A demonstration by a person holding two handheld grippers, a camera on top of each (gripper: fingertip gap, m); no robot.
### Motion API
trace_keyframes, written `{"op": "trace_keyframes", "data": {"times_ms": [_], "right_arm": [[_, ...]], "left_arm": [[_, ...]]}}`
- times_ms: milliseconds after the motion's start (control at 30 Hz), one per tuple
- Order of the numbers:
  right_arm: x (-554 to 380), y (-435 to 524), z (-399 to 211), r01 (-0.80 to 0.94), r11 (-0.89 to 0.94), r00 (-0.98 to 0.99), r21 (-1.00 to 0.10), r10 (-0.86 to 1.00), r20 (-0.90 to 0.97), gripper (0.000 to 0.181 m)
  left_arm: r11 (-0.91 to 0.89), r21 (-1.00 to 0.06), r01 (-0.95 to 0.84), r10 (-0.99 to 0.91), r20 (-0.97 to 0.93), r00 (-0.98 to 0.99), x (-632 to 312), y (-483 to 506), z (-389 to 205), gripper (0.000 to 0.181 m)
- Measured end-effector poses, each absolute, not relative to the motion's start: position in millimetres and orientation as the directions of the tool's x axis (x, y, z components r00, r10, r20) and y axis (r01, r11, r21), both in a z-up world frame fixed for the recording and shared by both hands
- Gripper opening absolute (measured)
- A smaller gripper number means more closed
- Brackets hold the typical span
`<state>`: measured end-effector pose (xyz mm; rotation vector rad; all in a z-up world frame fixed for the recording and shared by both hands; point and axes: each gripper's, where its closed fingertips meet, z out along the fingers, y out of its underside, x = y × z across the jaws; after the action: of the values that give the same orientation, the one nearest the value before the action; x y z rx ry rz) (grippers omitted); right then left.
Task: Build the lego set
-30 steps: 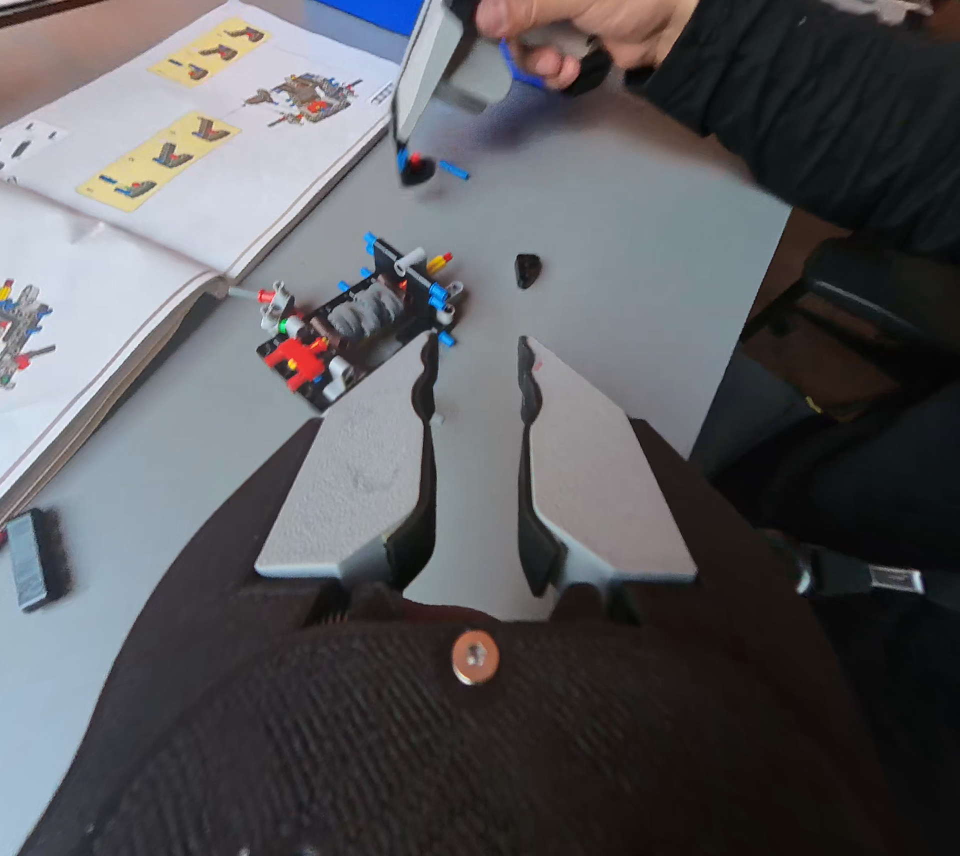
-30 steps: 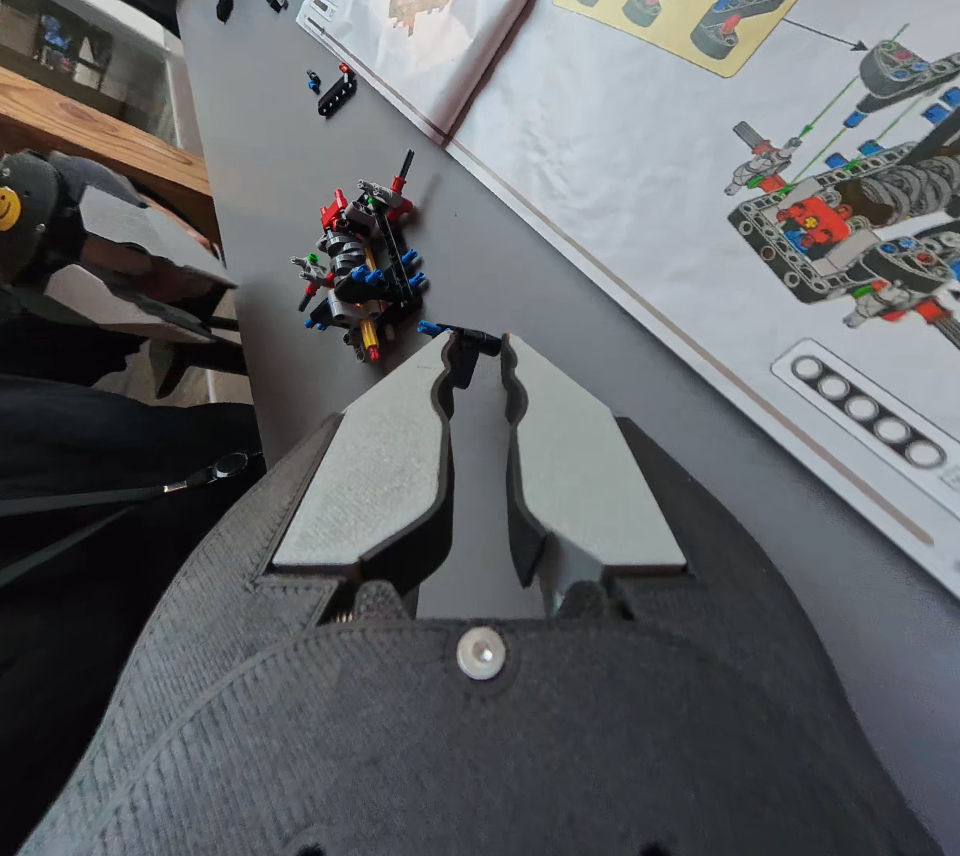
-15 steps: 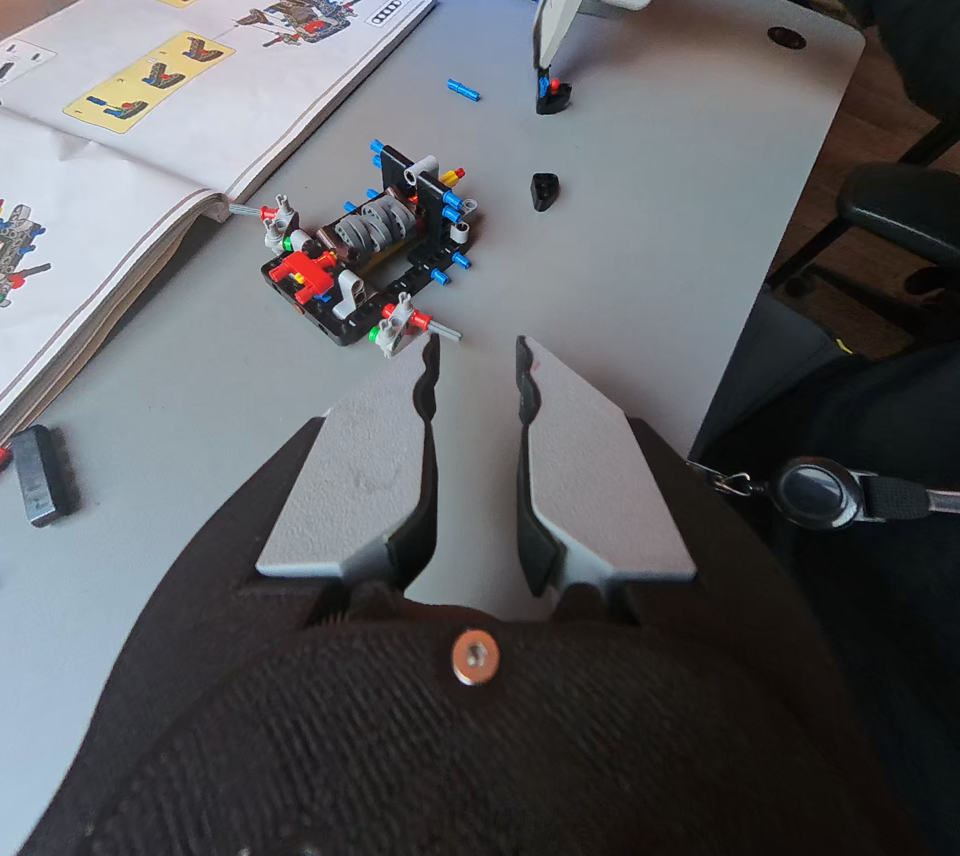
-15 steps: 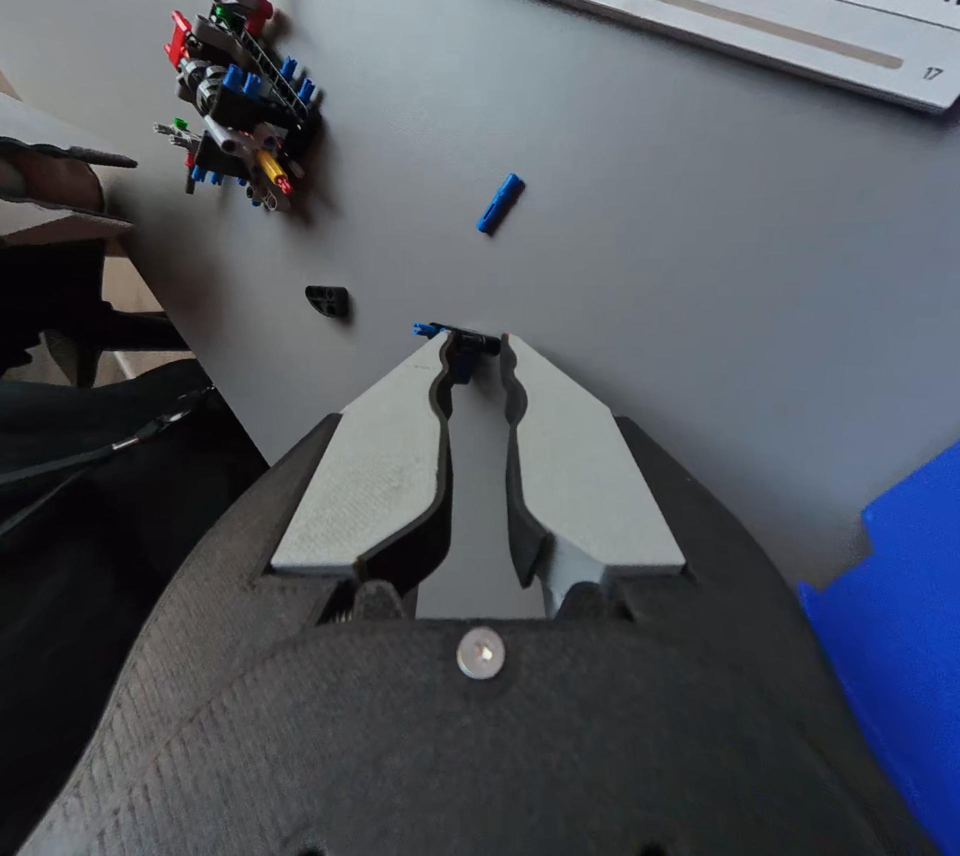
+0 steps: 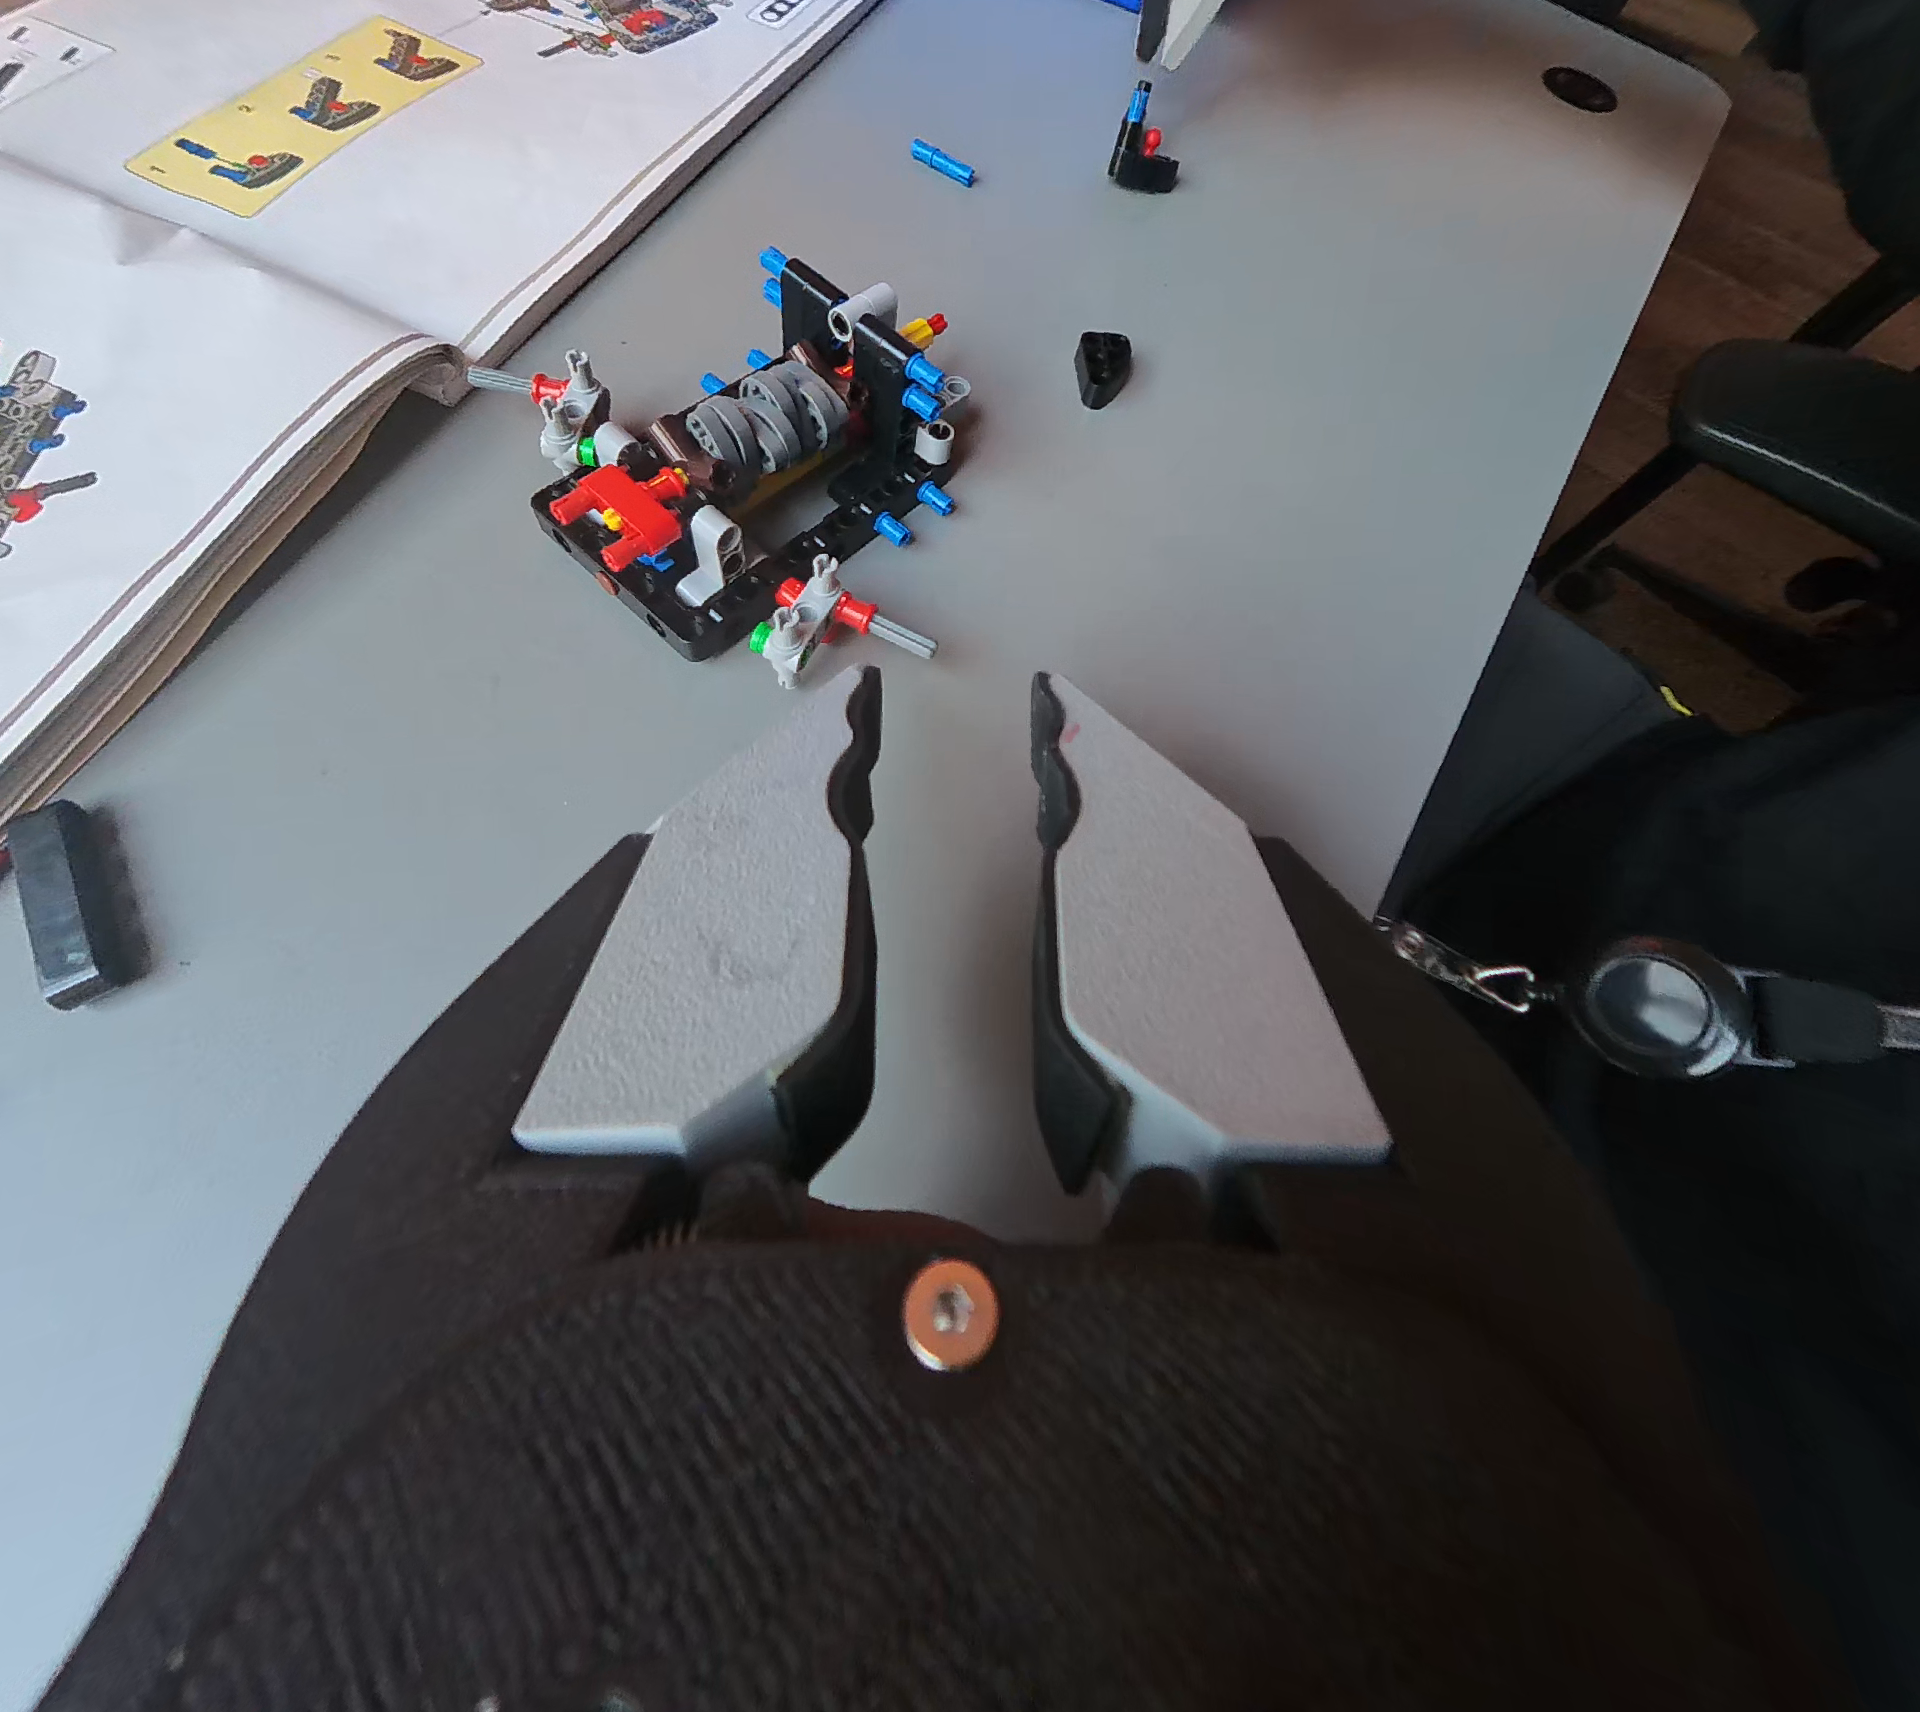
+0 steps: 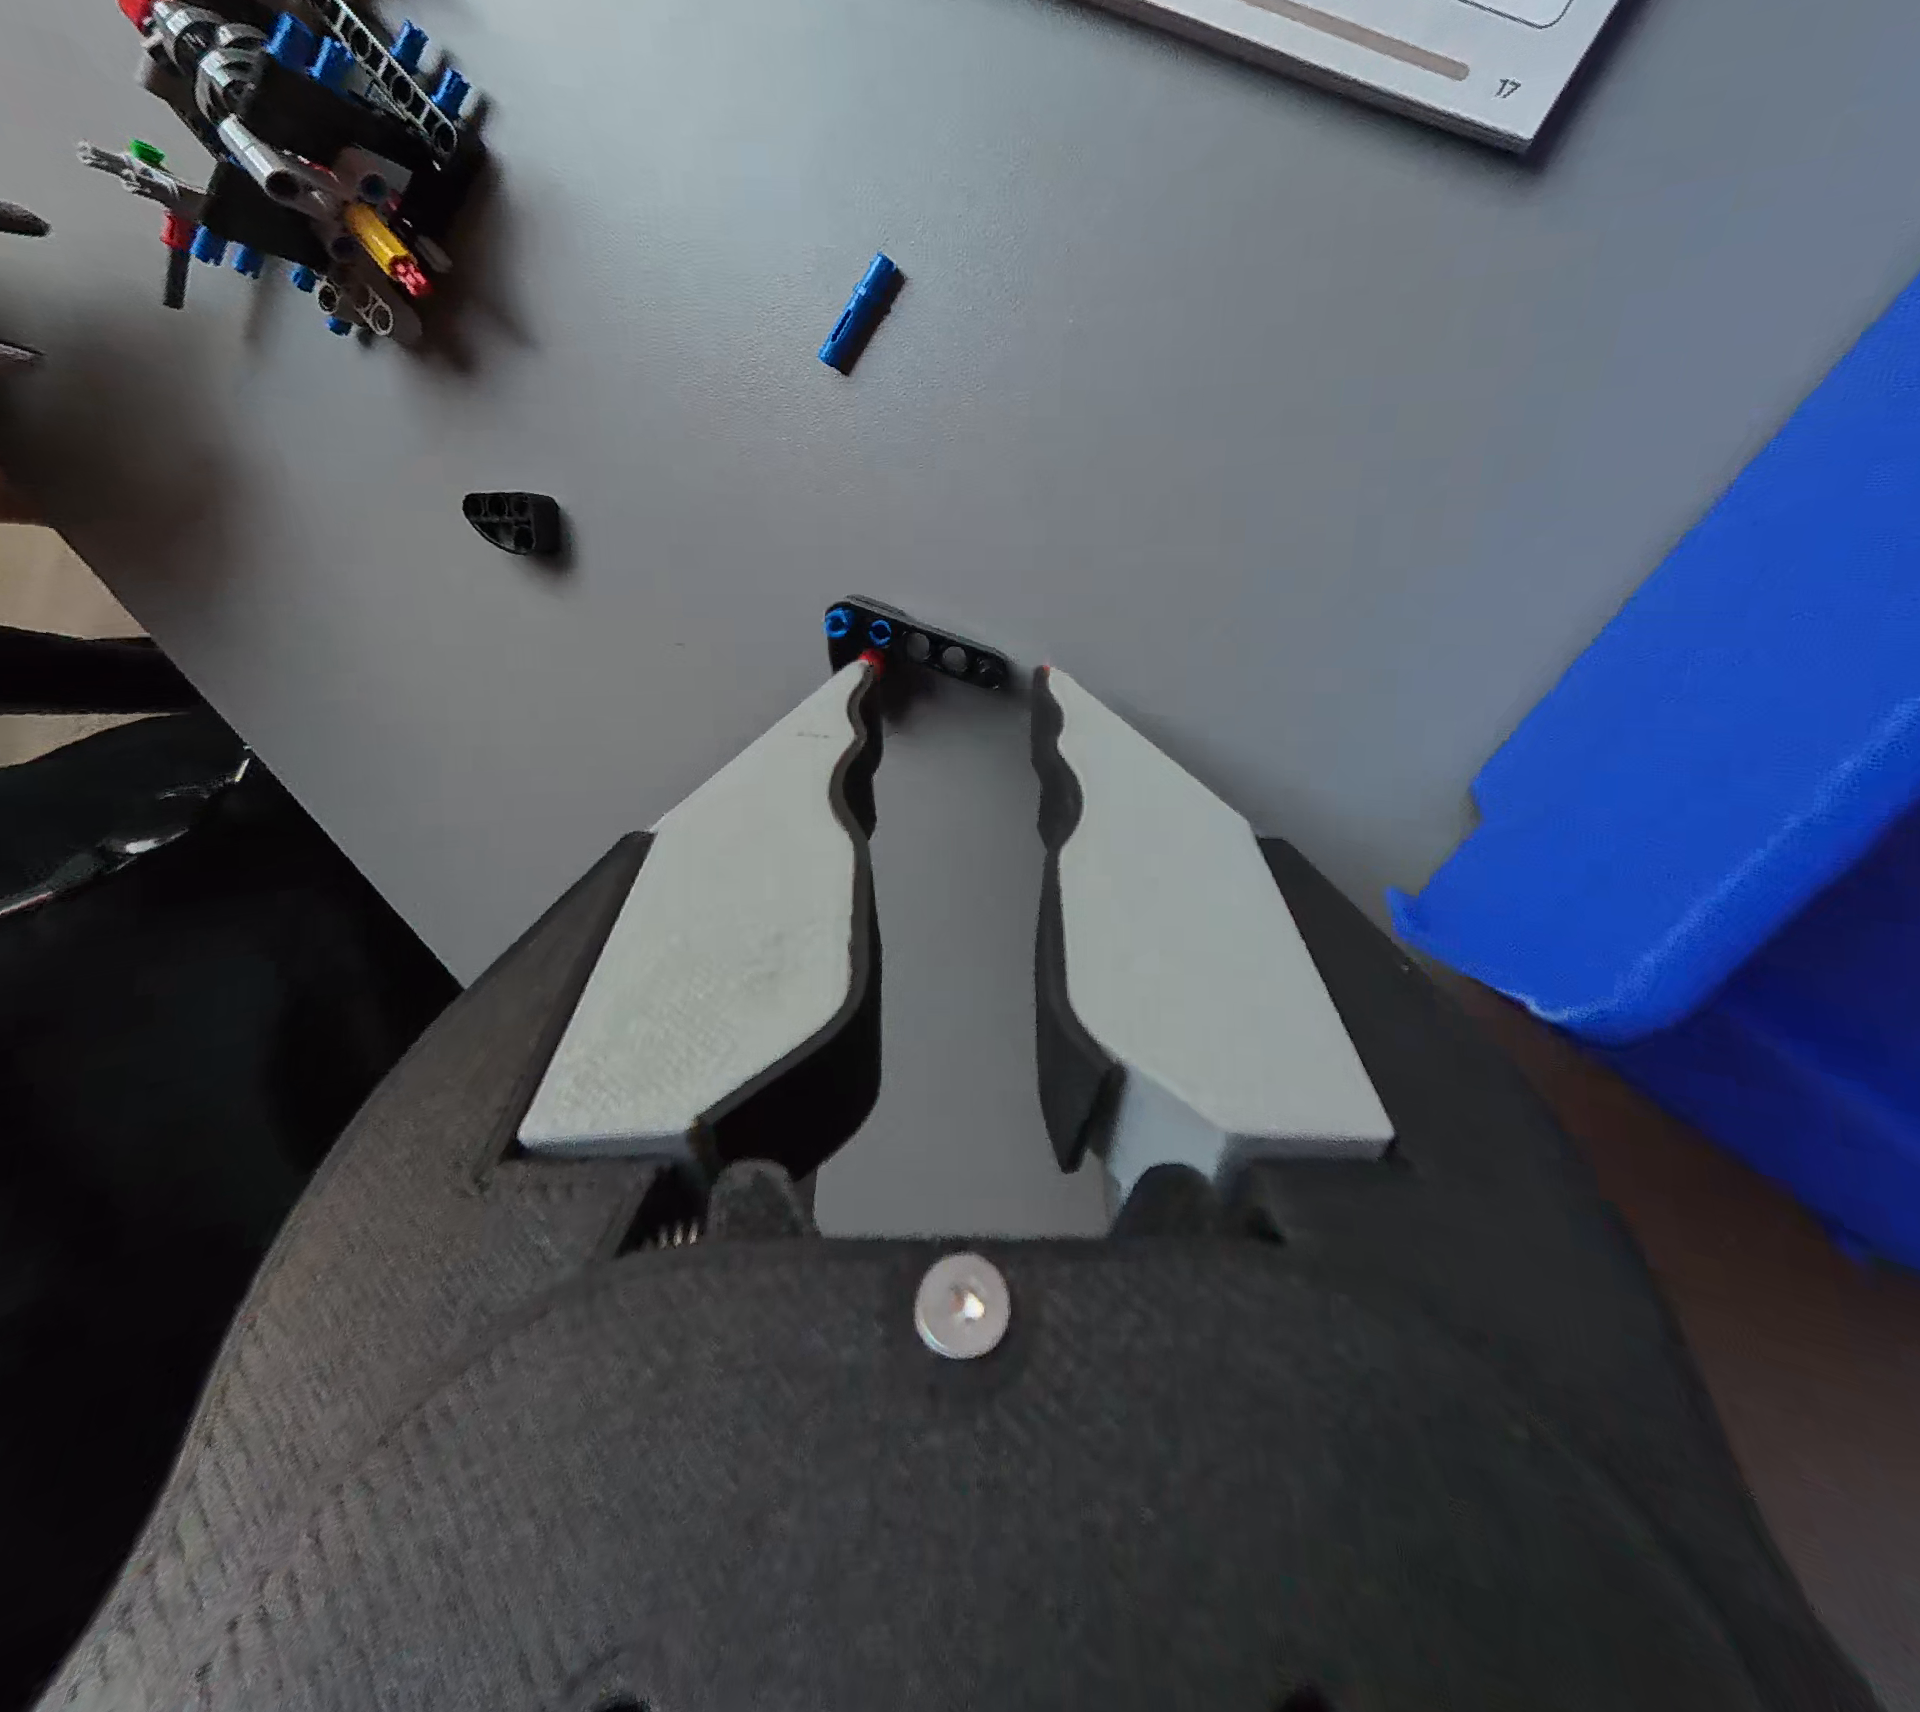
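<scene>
The part-built lego assembly point(image 5: 758, 457), a black frame with grey gears and red, blue and yellow pins, lies on the grey table point(image 5: 1351, 519). My left gripper point(image 5: 951, 686) is open and empty, just short of the assembly. My right gripper point(image 6: 951, 675) is open. A black beam with blue and red pins point(image 6: 920, 649) rests on the table right at its fingertips, ungripped. In the left wrist view this beam point(image 5: 1141, 150) stands just under the right gripper point(image 5: 1164, 57). A loose blue pin point(image 6: 860, 312) and a small black piece point(image 6: 512, 519) lie between beam and assembly.
The open instruction booklet point(image 5: 364, 104) covers the table's left side. A blue bin point(image 6: 1714, 831) stands close on the right of my right gripper. A black block point(image 5: 73, 899) lies near the left edge. The table edge and a chair point(image 5: 1808, 457) are to the right. About 25 cm separates my left fingertips from my right. To the loose blue pin point(image 6: 860, 312): right tips about 8 cm, left tips about 20 cm. My left wrist view point(image 5: 945, 155) looks at it from another angle. Between my right fingertips and the small black piece point(image 6: 512, 519) there is roughly 12 cm.
My right gripper carried the black beam away from the assembly toward the blue bin, then opened and let it go onto the table. My left gripper stayed open and drew back from the assembly.
</scene>
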<state>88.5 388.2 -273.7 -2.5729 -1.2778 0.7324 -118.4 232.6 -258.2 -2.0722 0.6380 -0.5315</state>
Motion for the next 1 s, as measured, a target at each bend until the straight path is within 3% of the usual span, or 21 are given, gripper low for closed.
{"op": "trace_keyframes", "data": {"times_ms": [200,433,867,1000], "right_arm": [[94,388,-263,0.684,-0.603,0.509,-0.410,0.797,-0.324,0.025],[88,378,-251,0.646,-0.538,0.467,-0.542,0.840,-0.276,0.030],[48,354,-250,0.634,-0.356,0.318,-0.686,0.929,-0.188,0.020],[47,353,-268,0.671,-0.339,0.314,-0.660,0.936,-0.161,0.021]], "left_arm": [[-0.484,-0.843,-0.236,-0.610,0.132,0.781,-120,233,-258,0.025],[-0.491,-0.842,-0.224,-0.598,0.139,0.789,-124,236,-258,0.024],[-0.467,-0.842,-0.271,-0.574,0.056,0.817,-139,243,-260,0.023],[-0.488,-0.839,-0.240,-0.570,0.099,0.816,-140,244,-260,0.023]]}}
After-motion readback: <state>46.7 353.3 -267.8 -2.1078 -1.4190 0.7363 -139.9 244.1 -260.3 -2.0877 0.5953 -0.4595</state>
